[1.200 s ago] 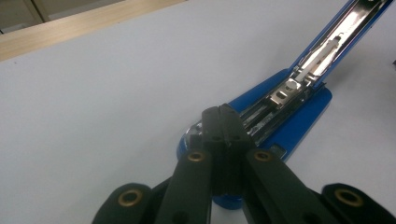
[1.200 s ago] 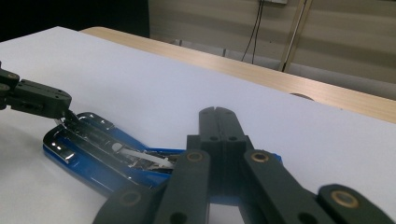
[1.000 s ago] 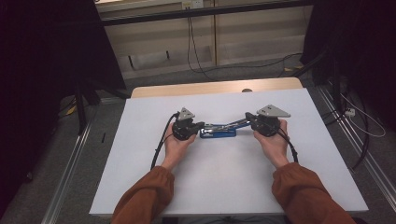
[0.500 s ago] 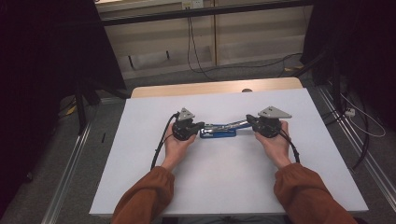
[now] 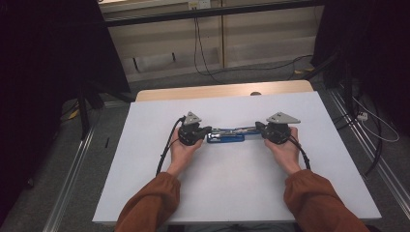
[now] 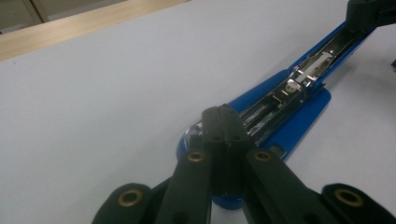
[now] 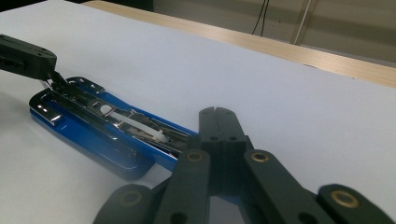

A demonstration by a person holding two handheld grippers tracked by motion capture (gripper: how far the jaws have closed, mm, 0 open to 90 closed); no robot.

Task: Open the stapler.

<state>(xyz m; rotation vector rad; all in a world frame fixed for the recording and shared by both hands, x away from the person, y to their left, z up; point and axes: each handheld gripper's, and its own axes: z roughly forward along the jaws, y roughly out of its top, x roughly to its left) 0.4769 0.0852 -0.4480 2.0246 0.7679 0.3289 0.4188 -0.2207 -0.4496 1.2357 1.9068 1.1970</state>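
Left gripper point(image 5: 209, 129) and right gripper point(image 5: 257, 126), both with jaws together, at opposite ends of opened blue stapler point(image 5: 226, 137) on white table point(image 5: 145, 159); grip not clear.

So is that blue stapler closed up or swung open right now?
Open. The blue stapler lies on the white table with its top swung back flat, the shiny metal staple channel bare and facing up.

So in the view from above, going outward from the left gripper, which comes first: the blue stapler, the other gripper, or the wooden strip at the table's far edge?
1. The blue stapler, right at the tips of the left gripper, toward the middle of the table.
2. The right gripper, at the stapler's other end.
3. The wooden strip, along the far edge of the table, behind both.
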